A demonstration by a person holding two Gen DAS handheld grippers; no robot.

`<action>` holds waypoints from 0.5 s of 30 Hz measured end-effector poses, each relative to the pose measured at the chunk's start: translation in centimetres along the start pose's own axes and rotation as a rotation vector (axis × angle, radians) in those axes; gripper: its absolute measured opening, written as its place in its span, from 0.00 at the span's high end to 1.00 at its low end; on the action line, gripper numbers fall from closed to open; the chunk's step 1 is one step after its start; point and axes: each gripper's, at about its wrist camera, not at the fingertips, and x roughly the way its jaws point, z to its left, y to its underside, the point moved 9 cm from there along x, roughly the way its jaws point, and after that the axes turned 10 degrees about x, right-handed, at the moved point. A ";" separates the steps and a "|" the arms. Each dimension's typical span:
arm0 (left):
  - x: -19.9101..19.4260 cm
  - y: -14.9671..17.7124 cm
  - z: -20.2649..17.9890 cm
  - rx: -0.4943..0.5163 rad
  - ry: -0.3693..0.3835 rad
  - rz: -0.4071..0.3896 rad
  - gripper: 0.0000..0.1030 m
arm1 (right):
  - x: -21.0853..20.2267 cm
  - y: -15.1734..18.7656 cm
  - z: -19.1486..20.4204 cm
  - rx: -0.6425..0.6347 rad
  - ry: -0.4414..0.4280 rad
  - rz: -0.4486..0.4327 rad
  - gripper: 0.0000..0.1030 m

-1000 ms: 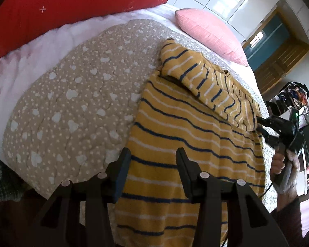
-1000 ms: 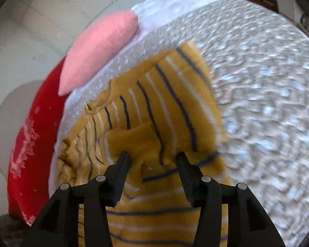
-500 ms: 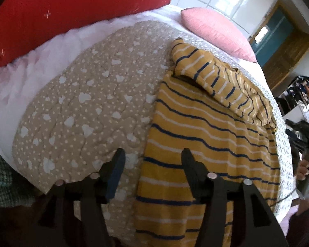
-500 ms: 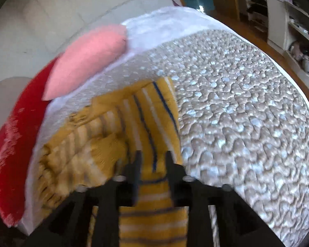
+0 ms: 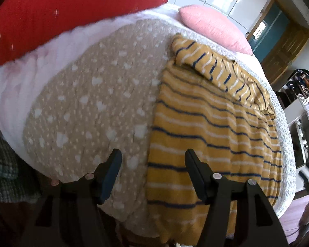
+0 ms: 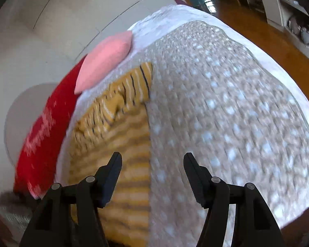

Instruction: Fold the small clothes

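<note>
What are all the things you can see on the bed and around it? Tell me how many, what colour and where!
Striped top: 1, mustard yellow with navy and white stripes, spread flat on the quilt, sleeves folded across its far end.
Quilt: 1, beige with white dots and blobs, covering the bed.
Red pillow: 1, red with white marks, at the head of the bed.
Pink pillow: 1, pink, beside the red one, past the top's far end.
White bedding: 1, white, between the pillows and the quilt.
Door: 1, teal in a wooden frame, beyond the bed.
Left gripper: 1, black, jaws open over the top's side edge.
Right gripper: 1, black, jaws open over the opposite edge.
</note>
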 end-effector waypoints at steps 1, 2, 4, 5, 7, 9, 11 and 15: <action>0.2 0.4 0.0 -0.003 0.001 0.010 0.39 | 0.1 1.3 -0.4 -0.005 0.000 0.012 0.35; 0.3 0.7 0.0 0.002 -0.007 0.009 0.39 | 0.4 2.4 -0.7 -0.004 -0.007 0.026 0.35; 0.2 1.0 -0.4 0.014 -0.017 0.008 0.39 | 1.5 4.8 -1.1 0.016 -0.037 0.070 0.35; 0.1 1.2 -0.6 0.011 -0.008 0.012 0.39 | 2.4 5.9 -1.1 0.027 -0.055 0.095 0.35; 0.2 1.4 -0.9 -0.005 0.008 0.005 0.35 | 3.9 7.4 -1.0 0.034 -0.061 0.119 0.35; 0.5 1.7 -1.2 -0.002 0.027 0.003 0.25 | 4.9 8.7 -0.4 0.007 -0.046 0.120 0.35; 0.8 2.1 -1.8 0.033 0.029 0.006 0.21 | 5.5 9.3 0.4 -0.025 -0.036 0.109 0.35; 1.4 2.9 -2.7 0.104 -0.009 0.034 0.14 | 6.1 10.1 1.7 -0.047 -0.063 0.122 0.34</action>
